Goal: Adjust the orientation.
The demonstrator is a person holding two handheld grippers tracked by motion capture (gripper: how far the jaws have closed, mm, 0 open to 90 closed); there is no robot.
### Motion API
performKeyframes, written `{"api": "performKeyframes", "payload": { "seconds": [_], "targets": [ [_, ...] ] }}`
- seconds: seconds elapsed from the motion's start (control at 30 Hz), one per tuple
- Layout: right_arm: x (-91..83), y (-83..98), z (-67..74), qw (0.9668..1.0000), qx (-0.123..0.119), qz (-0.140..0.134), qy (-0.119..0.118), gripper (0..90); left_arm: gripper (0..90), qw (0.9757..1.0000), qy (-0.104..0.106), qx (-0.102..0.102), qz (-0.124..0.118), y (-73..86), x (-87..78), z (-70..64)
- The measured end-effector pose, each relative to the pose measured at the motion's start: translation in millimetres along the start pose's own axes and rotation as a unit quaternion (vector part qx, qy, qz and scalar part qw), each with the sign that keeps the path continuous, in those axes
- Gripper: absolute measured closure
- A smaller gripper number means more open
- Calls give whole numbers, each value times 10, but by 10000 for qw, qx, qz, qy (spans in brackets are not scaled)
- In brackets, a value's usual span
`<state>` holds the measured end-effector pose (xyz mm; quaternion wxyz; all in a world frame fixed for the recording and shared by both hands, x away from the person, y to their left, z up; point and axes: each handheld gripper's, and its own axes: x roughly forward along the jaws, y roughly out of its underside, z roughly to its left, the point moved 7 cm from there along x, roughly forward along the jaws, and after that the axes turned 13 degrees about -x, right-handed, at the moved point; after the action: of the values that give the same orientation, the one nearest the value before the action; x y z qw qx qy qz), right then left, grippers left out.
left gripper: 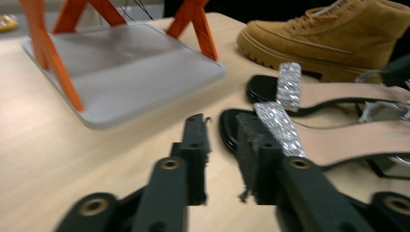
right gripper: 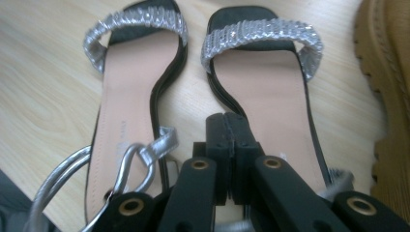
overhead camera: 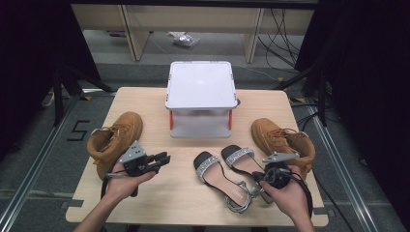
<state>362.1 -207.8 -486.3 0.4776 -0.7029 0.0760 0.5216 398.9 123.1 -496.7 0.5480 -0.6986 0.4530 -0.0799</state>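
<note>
Two black sandals with glittery silver straps lie side by side at the table's front middle, the left sandal (overhead camera: 212, 170) (right gripper: 130, 87) and the right sandal (overhead camera: 240, 162) (right gripper: 270, 92). My right gripper (overhead camera: 261, 180) (right gripper: 229, 140) hovers over the heel end of the right sandal, jaws shut together with nothing seen between them. My left gripper (overhead camera: 165, 158) (left gripper: 222, 133) is held left of the sandals and points at the toe of the left sandal (left gripper: 333, 140), jaws open with an empty gap.
A white two-tier rack (overhead camera: 200, 84) on orange legs stands at the back middle; its lower shelf (left gripper: 130, 72) is bare. One tan boot (overhead camera: 116, 137) lies at the left, another tan boot (overhead camera: 280, 137) (left gripper: 338, 34) (right gripper: 387, 96) at the right.
</note>
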Motion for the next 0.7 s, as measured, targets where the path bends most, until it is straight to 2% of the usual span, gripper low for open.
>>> {"api": "performKeyframes", "payload": {
  "seconds": [0.03, 0.07, 0.1, 0.13, 0.23, 0.3, 0.37, 0.4, 0.43, 0.47, 0.5, 0.53, 0.57, 0.6, 0.67, 0.7],
  "targets": [
    [0, 0, 0, 10000, 0, 0, 0, 900, 813, 10000, 0, 0, 0, 0, 0, 0],
    [59, -50, -22, 9995, -267, 134, -36, 900, 835, 9997, 3, -29, 229, 61, 43, -29],
    [59, -50, -22, 9995, -267, 134, -36, 900, 854, 9997, 3, -29, 229, 61, 43, -29],
    [106, -83, -25, 9990, -412, 182, -83, 900, 869, 9996, 18, -30, 293, 79, 73, -46],
    [149, -100, -10, 9985, -422, 313, -143, 900, 882, 9986, 114, -26, 513, 132, 174, -149],
    [192, -102, 3, 9980, -386, 462, -191, 900, 889, 9971, 232, 95, 714, 191, 247, -250],
    [245, -111, 17, 9976, -351, 549, -243, 900, 890, 9948, 361, 155, 945, 278, 336, -359],
    [301, -124, 34, 9968, -375, 629, -314, 900, 891, 9922, 426, 241, 1149, 359, 404, -452],
    [301, -124, 34, 9968, -375, 629, -314, 900, 891, 9922, 426, 241, 1149, 359, 404, -452],
    [363, -144, 53, 9961, -429, 693, -342, 900, 891, 9902, 493, 231, 1287, 429, 472, -531],
    [363, -144, 53, 9961, -429, 693, -342, 900, 891, 9902, 493, 231, 1287, 429, 472, -531],
    [387, -154, 59, 9959, -440, 719, -325, 900, 891, 9887, 456, 294, 1401, 464, 492, -554],
    [410, -160, 77, 9955, -416, 771, -360, 900, 891, 9879, 506, 303, 1431, 495, 526, -589],
    [450, -164, 103, 9946, -403, 879, -366, 900, 891, 9861, 517, 354, 1540, 527, 542, -615],
    [475, -162, 103, 9942, -451, 907, -354, 900, 890, 9845, 480, 388, 1640, 577, 591, -673],
    [503, -158, 119, 9931, -460, 1014, -364, 900, 891, 9828, 514, 502, 1701, 590, 619, -687]
  ]
}}
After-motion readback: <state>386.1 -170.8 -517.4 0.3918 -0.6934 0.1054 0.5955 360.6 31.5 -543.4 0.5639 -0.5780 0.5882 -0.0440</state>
